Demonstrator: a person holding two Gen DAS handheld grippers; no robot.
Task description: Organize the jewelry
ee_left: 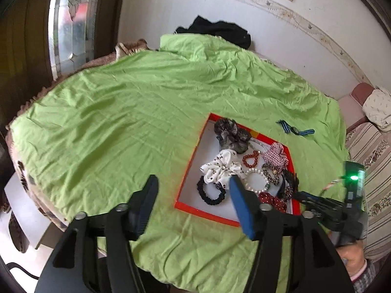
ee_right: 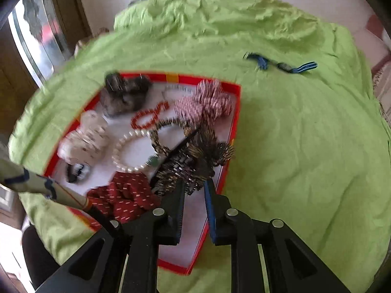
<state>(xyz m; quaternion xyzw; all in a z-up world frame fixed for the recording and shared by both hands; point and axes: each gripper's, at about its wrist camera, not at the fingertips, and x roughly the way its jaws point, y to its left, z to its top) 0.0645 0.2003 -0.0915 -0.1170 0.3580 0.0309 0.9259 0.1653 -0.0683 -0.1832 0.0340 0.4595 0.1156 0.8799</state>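
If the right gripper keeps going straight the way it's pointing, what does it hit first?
Most likely the dark beaded hair accessory in the red box. It lies right at the tips of the right gripper, whose narrowly parted jaws may already touch it; blur hides the depth.

The left wrist view looks down from the near left across the green sheet (ee_left: 122, 112), with the red tray (ee_left: 193, 156) to its right; the right wrist view sits close above the tray (ee_right: 234, 127), facing far. Both share the tray and the blue strap (ee_left: 294, 129) (ee_right: 281, 64)
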